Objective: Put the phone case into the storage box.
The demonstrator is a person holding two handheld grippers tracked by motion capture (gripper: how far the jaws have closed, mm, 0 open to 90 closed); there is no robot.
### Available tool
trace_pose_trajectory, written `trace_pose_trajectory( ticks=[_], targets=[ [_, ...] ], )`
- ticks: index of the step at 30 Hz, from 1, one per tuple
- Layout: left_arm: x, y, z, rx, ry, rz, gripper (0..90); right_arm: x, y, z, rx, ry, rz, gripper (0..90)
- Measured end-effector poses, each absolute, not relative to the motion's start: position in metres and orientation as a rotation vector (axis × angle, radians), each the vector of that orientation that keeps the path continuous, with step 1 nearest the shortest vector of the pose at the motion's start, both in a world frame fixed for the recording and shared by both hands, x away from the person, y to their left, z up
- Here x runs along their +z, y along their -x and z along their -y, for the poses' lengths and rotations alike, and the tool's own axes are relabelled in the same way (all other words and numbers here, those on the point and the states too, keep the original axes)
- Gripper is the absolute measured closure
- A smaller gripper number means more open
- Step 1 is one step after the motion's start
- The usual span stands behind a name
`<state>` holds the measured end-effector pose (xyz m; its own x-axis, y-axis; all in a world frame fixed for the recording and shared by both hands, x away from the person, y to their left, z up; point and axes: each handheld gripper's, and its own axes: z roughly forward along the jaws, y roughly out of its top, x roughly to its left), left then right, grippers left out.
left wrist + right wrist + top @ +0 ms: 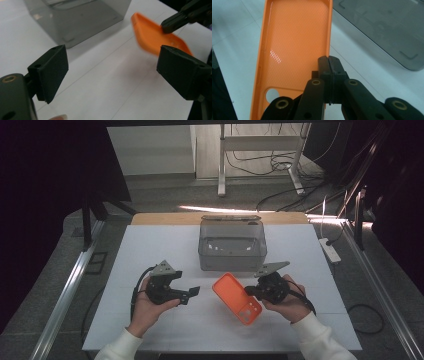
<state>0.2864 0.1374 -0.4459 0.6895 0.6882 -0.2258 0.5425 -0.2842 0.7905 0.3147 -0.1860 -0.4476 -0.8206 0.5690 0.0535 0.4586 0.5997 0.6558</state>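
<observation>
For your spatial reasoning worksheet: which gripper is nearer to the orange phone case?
Right. The right gripper is shut on the edge of the orange phone case, holding it. The left gripper hangs open beside the case, apart from it.

The phone case (237, 298) lies before the bin (231, 244), between both tongs.

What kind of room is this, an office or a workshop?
Probably a lab or recording workspace: a white-topped table on a bare floor, loose cables and a power strip behind it, dark curtains at the sides.
</observation>
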Motion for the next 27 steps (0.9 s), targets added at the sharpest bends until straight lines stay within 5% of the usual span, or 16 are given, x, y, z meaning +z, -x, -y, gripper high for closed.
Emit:
trace_pose_trajectory(
  ticks=[17, 20, 24, 27],
  targets=[
    [-0.442, -0.318, -0.093, 0.02, -2.063, -0.838, 22.0, -0.445, -0.305, 0.173, 1.005, -0.724, -2.664, 89.4],
    [-0.444, -0.322, -0.091, -0.044, -2.071, -0.813, 34.1, -0.445, -0.305, 0.172, 1.01, -0.708, -2.653, 89.4],
    [-0.446, -0.324, -0.088, -0.064, -2.111, -0.816, 67.2, -0.445, -0.303, 0.17, 1.006, -0.696, -2.649, 89.4],
    [-0.447, -0.327, -0.092, -0.068, -2.102, -0.822, 72.6, -0.445, -0.303, 0.17, 0.997, -0.682, -2.64, 89.4]
  ],
)
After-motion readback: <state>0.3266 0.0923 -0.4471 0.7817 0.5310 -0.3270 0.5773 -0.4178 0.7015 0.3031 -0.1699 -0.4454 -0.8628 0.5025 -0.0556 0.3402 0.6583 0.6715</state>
